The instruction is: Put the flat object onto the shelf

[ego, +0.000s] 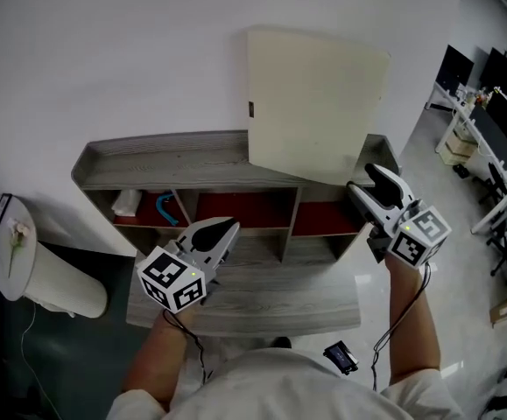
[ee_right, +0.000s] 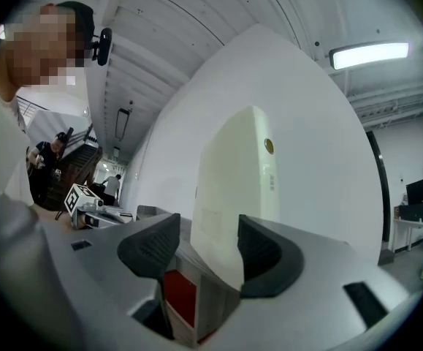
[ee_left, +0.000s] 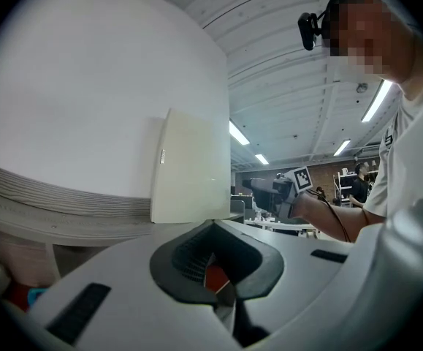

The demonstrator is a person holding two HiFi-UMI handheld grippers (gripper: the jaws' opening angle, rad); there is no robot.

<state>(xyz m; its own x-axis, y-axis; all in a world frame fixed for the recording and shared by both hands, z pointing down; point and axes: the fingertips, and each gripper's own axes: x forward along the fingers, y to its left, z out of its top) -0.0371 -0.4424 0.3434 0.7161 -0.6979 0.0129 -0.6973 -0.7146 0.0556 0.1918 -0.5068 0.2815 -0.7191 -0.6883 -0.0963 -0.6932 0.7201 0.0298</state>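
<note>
The flat cream board (ego: 314, 103) stands on edge atop the shelf (ego: 165, 160) against the wall, its lower right corner just ahead of the right hand-held gripper (ego: 365, 180), whose parted jaws straddle that edge without clamping, while the left hand-held gripper (ego: 222, 232) sits closed, empty and farther off

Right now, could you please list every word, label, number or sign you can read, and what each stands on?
No readable text anywhere.
Dark tag on the flat panel: too small to read.
Round gold sticker on the panel: blurred.
Marker cubes: black-and-white square patterns, no letters.
</note>
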